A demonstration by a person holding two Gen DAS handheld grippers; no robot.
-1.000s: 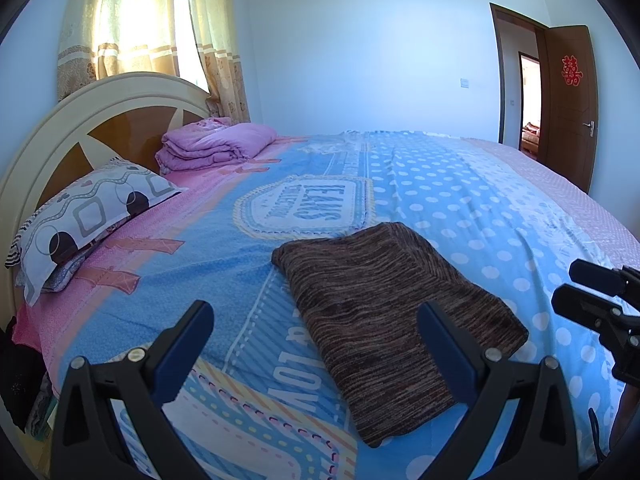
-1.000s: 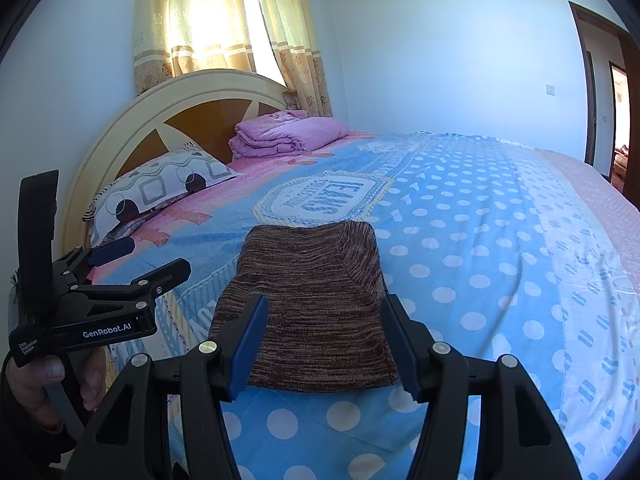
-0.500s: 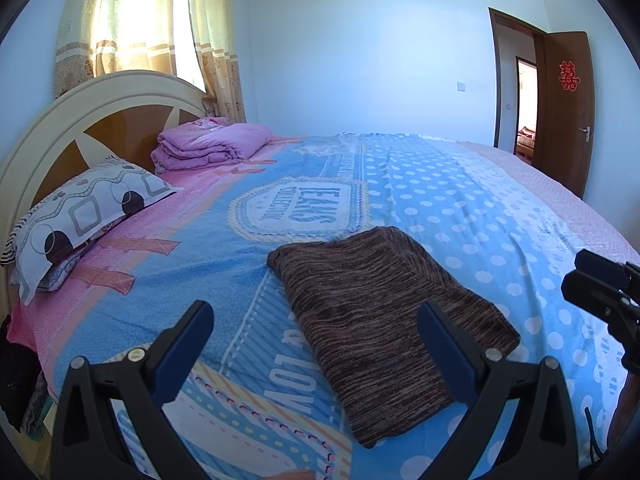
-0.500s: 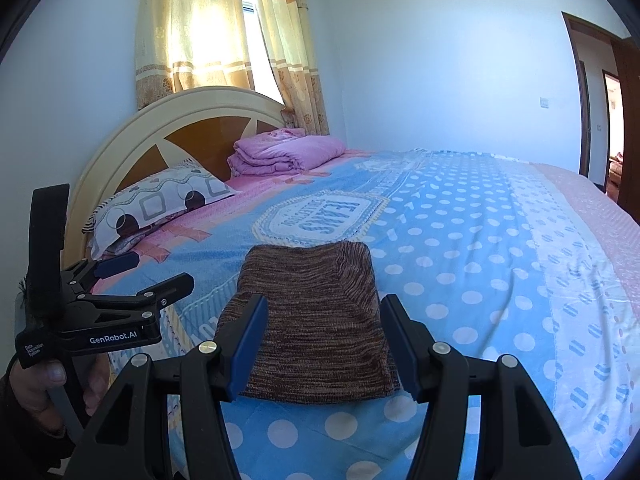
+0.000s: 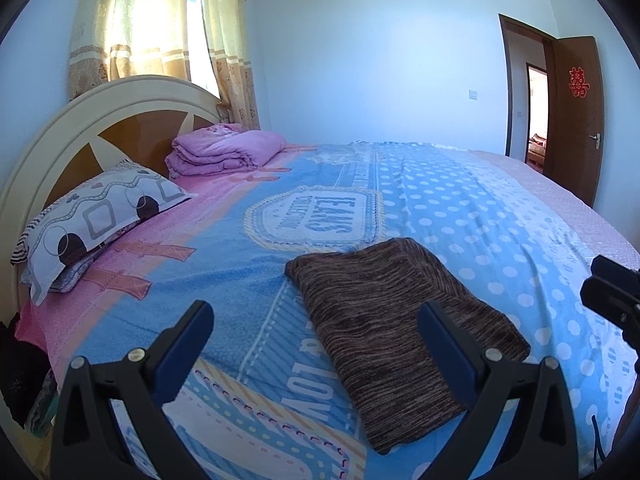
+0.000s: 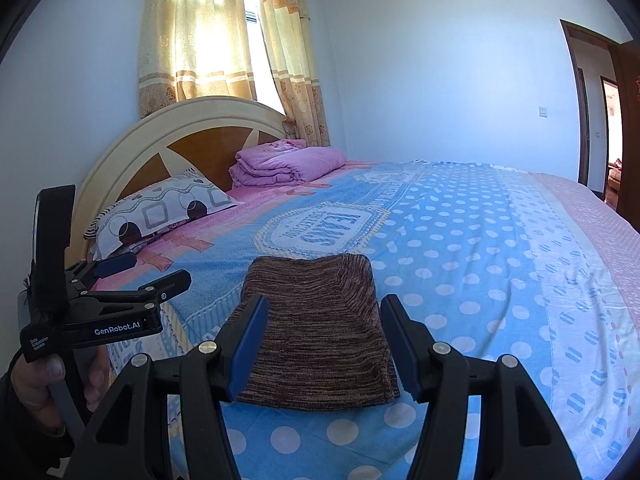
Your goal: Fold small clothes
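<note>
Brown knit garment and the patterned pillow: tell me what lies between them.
Only bare bedsheet: nothing rests between the brown knit garment and the patterned pillow. The left wrist view shows this stretch best.

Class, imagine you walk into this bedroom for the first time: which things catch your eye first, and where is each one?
The folded brown knit garment lies flat on the blue polka-dot bedspread, right ahead of the open right gripper. At the headboard sit a folded pink quilt and a patterned pillow. The open left gripper hangs above the bed's near edge.
</note>
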